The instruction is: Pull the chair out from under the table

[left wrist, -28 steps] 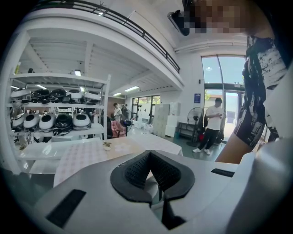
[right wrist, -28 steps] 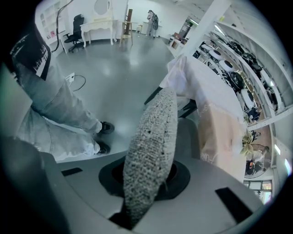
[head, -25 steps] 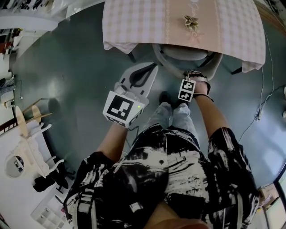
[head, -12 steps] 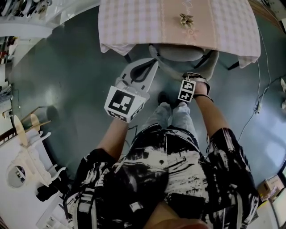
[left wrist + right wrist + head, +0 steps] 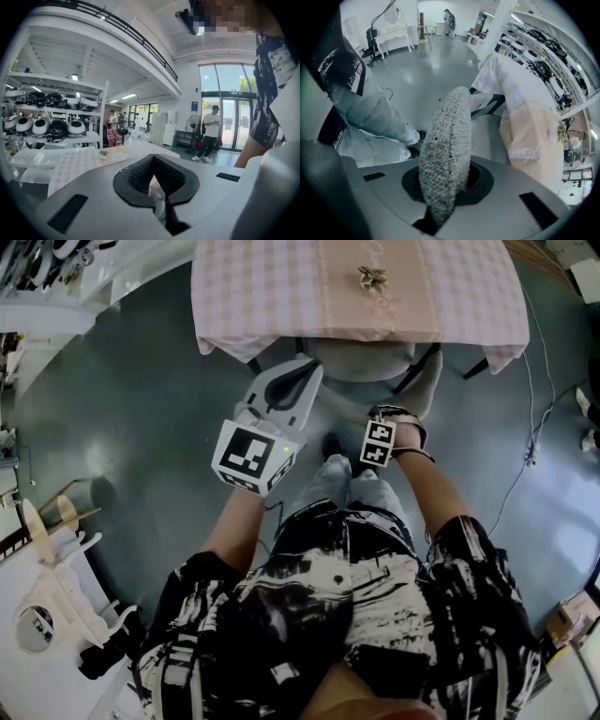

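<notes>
A grey chair (image 5: 364,359) stands partly tucked under the table (image 5: 272,296), which wears a pink checked cloth. My right gripper (image 5: 395,419) points steeply down at the chair's near right side. In the right gripper view its jaws (image 5: 443,190) are shut on the top edge of the knobbly grey backrest (image 5: 447,136), and the tablecloth (image 5: 520,108) hangs just beyond. My left gripper (image 5: 302,381) hovers left of the chair, roughly level, touching nothing. Its pads (image 5: 140,180) stand together with nothing between them.
A small flower ornament (image 5: 372,277) lies on the table. The person's legs and shoes (image 5: 345,479) stand just behind the chair. A cable (image 5: 527,442) trails over the grey floor at the right. A white desk (image 5: 42,606) with wooden items fills the lower left.
The chair back has come toward the person with my right gripper still shut on it, so more of the seat shows beyond the cloth. The left gripper has barely moved.
</notes>
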The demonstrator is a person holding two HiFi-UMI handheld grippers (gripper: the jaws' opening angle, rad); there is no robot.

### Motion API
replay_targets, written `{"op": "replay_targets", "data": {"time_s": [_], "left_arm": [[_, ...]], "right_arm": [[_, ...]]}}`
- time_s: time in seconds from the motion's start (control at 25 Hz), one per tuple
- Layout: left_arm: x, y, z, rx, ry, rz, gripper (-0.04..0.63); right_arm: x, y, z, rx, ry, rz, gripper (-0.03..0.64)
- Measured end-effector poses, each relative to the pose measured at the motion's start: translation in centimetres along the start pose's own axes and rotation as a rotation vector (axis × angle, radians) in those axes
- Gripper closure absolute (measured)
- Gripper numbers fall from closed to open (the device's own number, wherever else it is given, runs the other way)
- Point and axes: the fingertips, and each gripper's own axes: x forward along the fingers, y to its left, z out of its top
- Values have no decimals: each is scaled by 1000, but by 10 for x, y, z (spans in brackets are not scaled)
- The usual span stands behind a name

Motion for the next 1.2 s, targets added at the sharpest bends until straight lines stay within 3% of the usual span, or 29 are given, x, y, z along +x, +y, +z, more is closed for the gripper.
{"op": "replay_targets", "data": {"time_s": [0.44, 0.76, 1.2], "left_arm": [[-34, -78, -13, 18, -13, 69, 594], [-91, -145, -30, -4, -4, 175, 594], [-177, -197, -33, 7, -2, 211, 594]], "right_arm": [[-2, 79, -24, -6, -3, 16, 575], [-17, 140, -27, -34, -12, 29, 575], [-38, 242, -19, 6, 1, 42, 575]]}}
